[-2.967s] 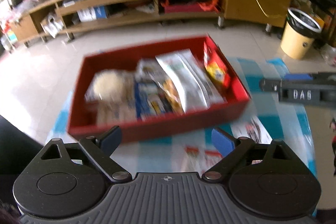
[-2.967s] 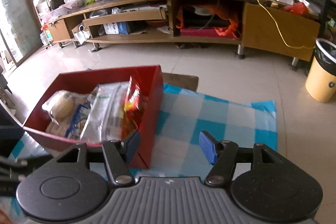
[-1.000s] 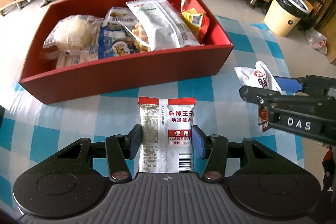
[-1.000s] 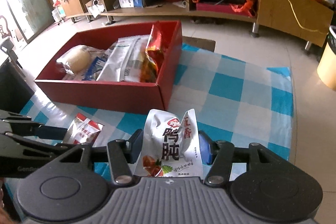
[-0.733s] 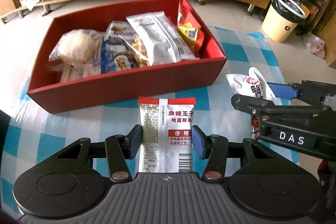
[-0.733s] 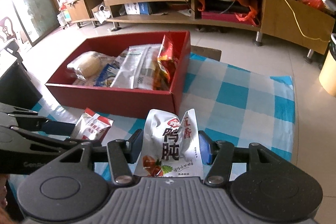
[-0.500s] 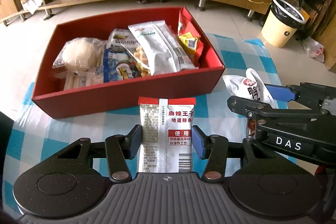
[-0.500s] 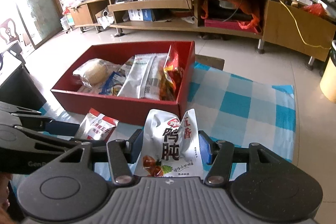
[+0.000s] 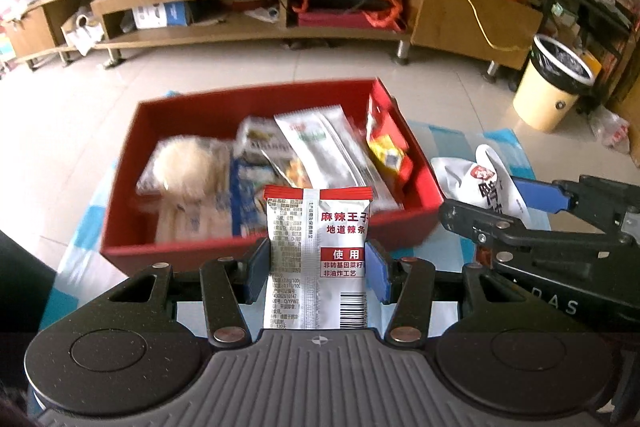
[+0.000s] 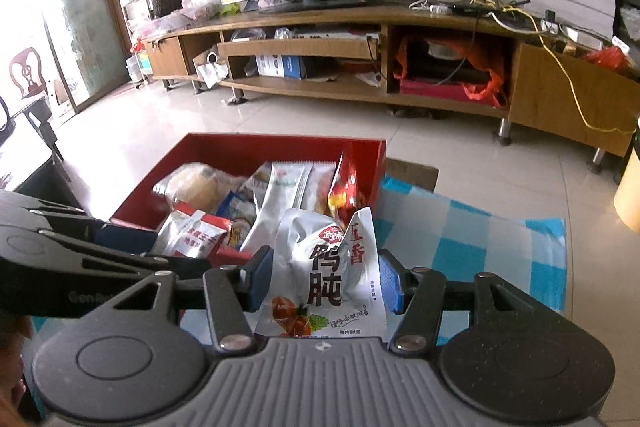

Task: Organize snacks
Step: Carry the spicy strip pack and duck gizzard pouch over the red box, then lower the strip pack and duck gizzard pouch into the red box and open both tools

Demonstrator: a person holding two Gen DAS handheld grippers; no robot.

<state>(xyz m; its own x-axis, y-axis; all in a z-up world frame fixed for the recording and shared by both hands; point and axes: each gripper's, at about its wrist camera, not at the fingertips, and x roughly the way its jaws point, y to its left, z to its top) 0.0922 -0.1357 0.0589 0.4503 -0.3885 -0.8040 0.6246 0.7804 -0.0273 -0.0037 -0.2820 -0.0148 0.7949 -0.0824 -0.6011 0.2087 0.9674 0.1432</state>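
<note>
Now both hands are rising together, each carrying a packet off the checked cloth (image 10: 500, 239) toward the red box (image 9: 248, 255); a second ago the packets were sitting low against the cloth with the box well ahead, and now the box is filling the middle of both wrist views. The left gripper (image 9: 318, 269) is clenching the red-topped spicy-strip packet (image 9: 318, 255) between its blue pads, the packet standing upright in front of the box's near wall; the right gripper (image 10: 326, 285) is gripping the white duck-gizzard pouch (image 10: 328, 275) by its sides, its crumpled top overlapping the box's right end in that view. Inside the box a bun, a blue-and-white pack, a long white sachet and a red-and-yellow bag are already lying packed side by side; that suggests the pick-up is done and the carry is under way. Judging from the crowding, the remaining room is looking thin, so the packets will probably be landing on top of the others.
</note>
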